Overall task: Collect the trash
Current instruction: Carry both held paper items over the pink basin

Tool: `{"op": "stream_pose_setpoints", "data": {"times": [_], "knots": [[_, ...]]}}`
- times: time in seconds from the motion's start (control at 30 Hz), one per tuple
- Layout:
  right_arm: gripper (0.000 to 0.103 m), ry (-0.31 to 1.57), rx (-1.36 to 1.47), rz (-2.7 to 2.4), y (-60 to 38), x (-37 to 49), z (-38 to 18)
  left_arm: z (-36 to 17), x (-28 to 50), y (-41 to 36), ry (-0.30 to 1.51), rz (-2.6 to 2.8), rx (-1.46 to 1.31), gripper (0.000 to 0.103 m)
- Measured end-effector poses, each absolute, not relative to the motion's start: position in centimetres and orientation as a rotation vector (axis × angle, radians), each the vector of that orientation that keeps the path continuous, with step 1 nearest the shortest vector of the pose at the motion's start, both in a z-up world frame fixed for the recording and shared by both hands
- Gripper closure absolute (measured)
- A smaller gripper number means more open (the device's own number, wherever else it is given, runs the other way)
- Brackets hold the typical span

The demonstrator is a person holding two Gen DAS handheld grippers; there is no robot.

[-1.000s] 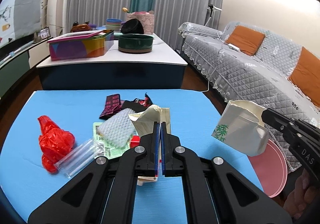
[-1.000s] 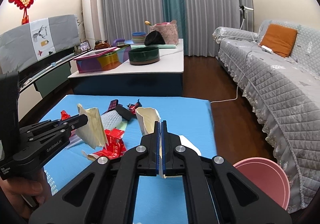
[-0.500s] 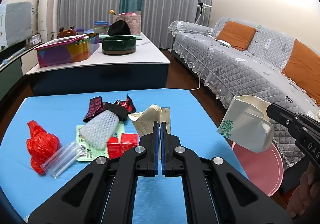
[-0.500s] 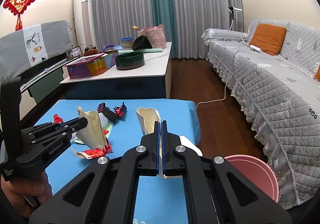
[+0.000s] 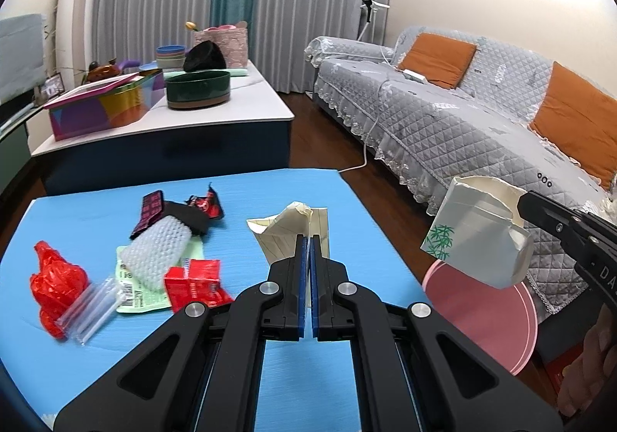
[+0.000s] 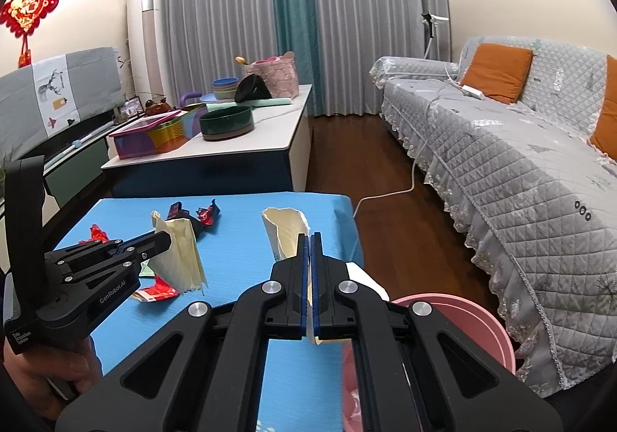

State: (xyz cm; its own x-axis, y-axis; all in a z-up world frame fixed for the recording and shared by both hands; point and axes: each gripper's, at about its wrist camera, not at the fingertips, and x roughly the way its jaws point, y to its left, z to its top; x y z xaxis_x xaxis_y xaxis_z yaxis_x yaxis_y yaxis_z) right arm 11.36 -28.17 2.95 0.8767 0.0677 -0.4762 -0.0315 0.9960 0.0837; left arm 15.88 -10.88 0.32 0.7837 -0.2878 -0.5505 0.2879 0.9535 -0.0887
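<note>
My left gripper [image 5: 309,239] is shut on a crumpled cream paper bag [image 5: 287,229], held above the blue table [image 5: 347,208]. My right gripper [image 6: 309,239] is shut on a white paper carton [image 6: 287,235]. In the left wrist view that carton shows a green bamboo print [image 5: 478,235] and hangs above the pink bin [image 5: 486,320] with the right gripper [image 5: 524,200] behind it. In the right wrist view, the left gripper [image 6: 162,239] grips the cream bag [image 6: 179,258], left of the pink bin [image 6: 462,316].
Loose trash lies on the table's left half: a red plastic bag [image 5: 54,281], a clear wrapper [image 5: 90,303], bubble wrap [image 5: 156,254], a red packet [image 5: 193,281] and dark wrappers [image 5: 150,208]. A grey sofa [image 5: 462,131] stands to the right, and a cluttered white counter [image 5: 193,120] behind.
Both grippers have carried their paper pieces to the right, toward the pink bin. The trash on the table has slid left in both views, and more of the bin shows.
</note>
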Motion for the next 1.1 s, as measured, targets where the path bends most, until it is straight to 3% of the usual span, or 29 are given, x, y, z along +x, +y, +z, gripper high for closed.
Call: {"op": "stream_pose_setpoints", "data": {"times": [1.1], "knots": [[0.101,0.509,0.142,-0.136,-38.7,7.0,1.6,-0.9,13.6,-22.3,0.612,-0.587,0.08,0.101]]}}
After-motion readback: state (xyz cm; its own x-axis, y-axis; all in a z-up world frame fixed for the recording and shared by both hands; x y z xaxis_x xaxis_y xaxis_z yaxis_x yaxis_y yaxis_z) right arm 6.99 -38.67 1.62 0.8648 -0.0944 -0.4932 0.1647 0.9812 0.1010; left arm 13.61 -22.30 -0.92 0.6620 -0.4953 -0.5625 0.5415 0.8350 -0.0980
